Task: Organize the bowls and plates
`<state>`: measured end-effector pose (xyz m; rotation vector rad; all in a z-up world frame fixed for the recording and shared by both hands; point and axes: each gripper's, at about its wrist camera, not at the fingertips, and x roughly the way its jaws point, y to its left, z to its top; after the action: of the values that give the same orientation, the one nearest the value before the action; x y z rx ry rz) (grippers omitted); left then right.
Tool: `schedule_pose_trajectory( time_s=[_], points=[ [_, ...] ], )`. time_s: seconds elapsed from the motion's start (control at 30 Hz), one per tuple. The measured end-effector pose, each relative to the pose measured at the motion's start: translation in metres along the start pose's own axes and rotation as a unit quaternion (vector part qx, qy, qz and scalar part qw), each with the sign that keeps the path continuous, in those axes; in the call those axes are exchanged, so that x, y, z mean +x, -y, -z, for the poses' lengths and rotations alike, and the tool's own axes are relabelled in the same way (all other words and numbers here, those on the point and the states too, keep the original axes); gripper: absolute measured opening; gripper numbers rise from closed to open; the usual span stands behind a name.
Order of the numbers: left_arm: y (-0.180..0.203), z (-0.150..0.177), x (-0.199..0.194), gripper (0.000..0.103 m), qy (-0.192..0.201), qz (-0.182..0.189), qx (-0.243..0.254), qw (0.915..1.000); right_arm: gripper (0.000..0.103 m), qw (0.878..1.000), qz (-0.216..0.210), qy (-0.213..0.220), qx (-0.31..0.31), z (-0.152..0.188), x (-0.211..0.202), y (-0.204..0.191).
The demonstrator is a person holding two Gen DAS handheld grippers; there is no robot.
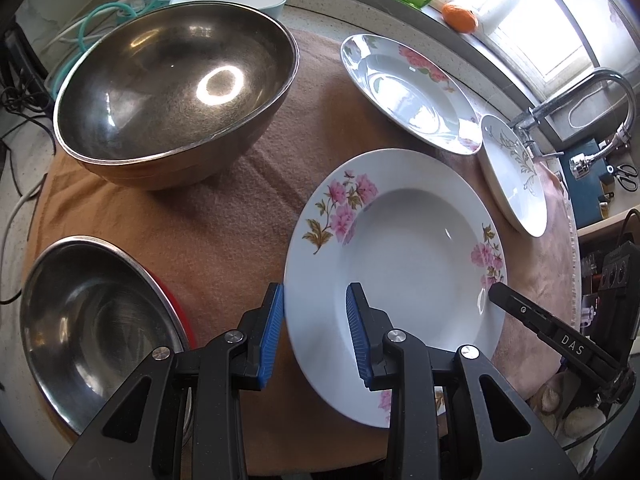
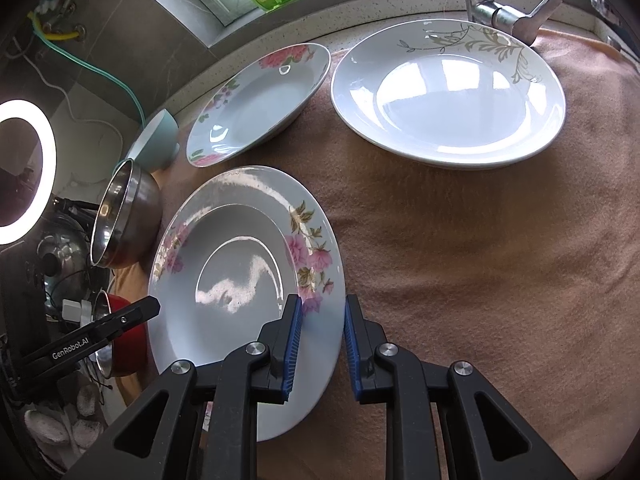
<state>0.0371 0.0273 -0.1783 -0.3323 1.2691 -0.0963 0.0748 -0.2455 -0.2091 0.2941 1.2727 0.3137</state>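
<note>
While both claws stand parted, the plate's (image 1: 400, 248) left rim sits inside the left claw (image 1: 316, 332), its right rim inside the right claw (image 2: 322, 340), lower centre.

A white pink-flowered plate (image 1: 404, 248) lies flat near another floral plate (image 1: 412, 92), a leaf-patterned plate (image 1: 512, 176) and steel bowls (image 1: 176, 92).

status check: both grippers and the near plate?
Left gripper and right gripper both straddle opposite rims of near pink-flower plate, jaws not visibly clamped. Plate tilted on brown cloth. Nothing blocking.
</note>
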Motion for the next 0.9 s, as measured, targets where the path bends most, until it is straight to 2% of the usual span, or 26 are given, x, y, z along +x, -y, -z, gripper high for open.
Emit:
schedule_pose_trajectory(
  time_s=[0.9],
  points=[
    [0.006, 0.028, -0.004, 0.03, -0.004, 0.001, 0.001, 1.0, 0.019, 1.0, 0.005, -0.005, -0.002, 0.021, -0.009, 0.001]
  ],
)
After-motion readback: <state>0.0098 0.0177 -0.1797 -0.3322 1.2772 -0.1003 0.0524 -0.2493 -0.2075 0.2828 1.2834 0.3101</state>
